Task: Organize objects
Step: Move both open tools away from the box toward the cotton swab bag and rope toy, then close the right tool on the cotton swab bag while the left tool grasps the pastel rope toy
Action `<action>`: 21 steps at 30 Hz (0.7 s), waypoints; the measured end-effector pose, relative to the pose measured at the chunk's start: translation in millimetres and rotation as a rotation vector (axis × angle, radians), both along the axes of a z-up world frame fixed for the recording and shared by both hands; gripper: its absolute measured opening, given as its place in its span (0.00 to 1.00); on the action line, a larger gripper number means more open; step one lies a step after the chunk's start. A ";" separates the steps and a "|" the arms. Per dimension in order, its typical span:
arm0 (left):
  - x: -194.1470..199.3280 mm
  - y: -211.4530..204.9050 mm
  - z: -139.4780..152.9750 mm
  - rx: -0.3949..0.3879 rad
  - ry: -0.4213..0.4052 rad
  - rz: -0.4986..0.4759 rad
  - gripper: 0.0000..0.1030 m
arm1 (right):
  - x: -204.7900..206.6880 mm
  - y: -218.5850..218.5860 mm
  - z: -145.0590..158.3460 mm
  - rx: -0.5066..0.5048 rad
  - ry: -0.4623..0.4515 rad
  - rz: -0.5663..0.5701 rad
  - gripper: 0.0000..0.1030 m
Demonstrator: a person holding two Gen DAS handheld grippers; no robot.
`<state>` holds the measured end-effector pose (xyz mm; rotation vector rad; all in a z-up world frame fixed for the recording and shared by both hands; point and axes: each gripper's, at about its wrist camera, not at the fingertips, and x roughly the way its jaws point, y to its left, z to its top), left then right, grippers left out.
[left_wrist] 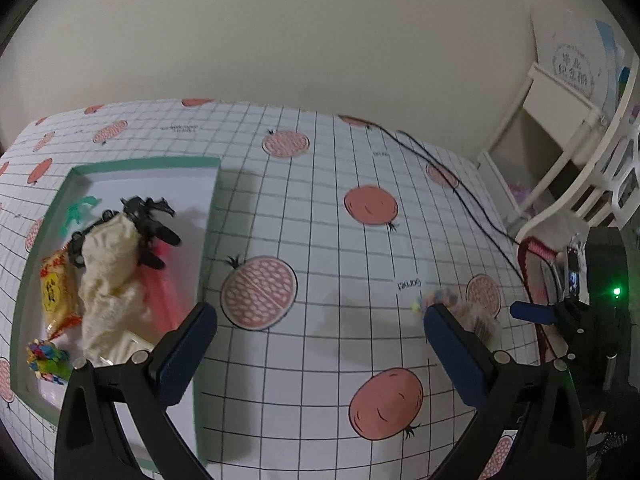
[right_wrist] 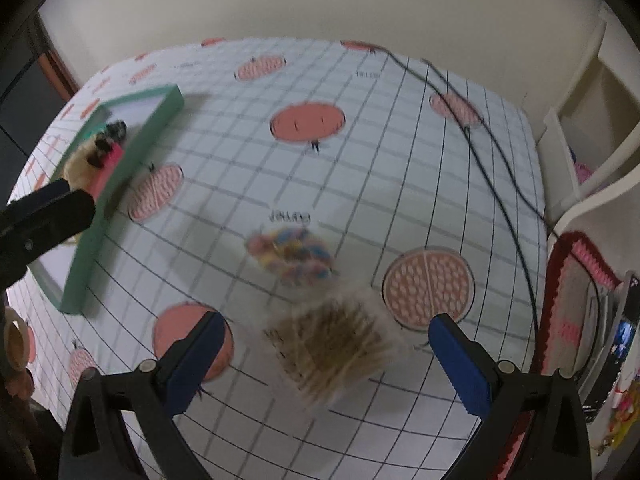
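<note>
- Plain cream wall backs a tabletop [left_wrist: 320,208] covered in a white grid cloth printed with pink pomegranates; a black cable [left_wrist: 460,184] trails across its far right.
- Left wrist view: the left gripper [left_wrist: 320,320] hangs above the cloth with its fingers spread wide and nothing between them.
- At left, a green-rimmed tray [left_wrist: 208,216] holds a cream cloth bundle [left_wrist: 108,276], a black toy [left_wrist: 148,220], a yellow packet [left_wrist: 56,288], a pink piece [left_wrist: 164,288] and a small multicoloured item [left_wrist: 44,358].
- Right wrist view: the right gripper [right_wrist: 326,340] has its fingers spread, empty, above a blurred tan bundle of sticks [right_wrist: 336,348] lying on the cloth.
- Just beyond it lies a multicoloured bundle [right_wrist: 292,256], also blurred; the tray sits well apart at far left.
</note>
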<state>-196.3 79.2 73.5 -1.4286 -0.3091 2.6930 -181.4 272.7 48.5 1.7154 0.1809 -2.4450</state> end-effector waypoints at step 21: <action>-2.9 25.8 -25.7 -0.001 -0.068 -0.053 1.00 | 10.4 10.5 -28.1 0.097 -0.067 0.003 0.88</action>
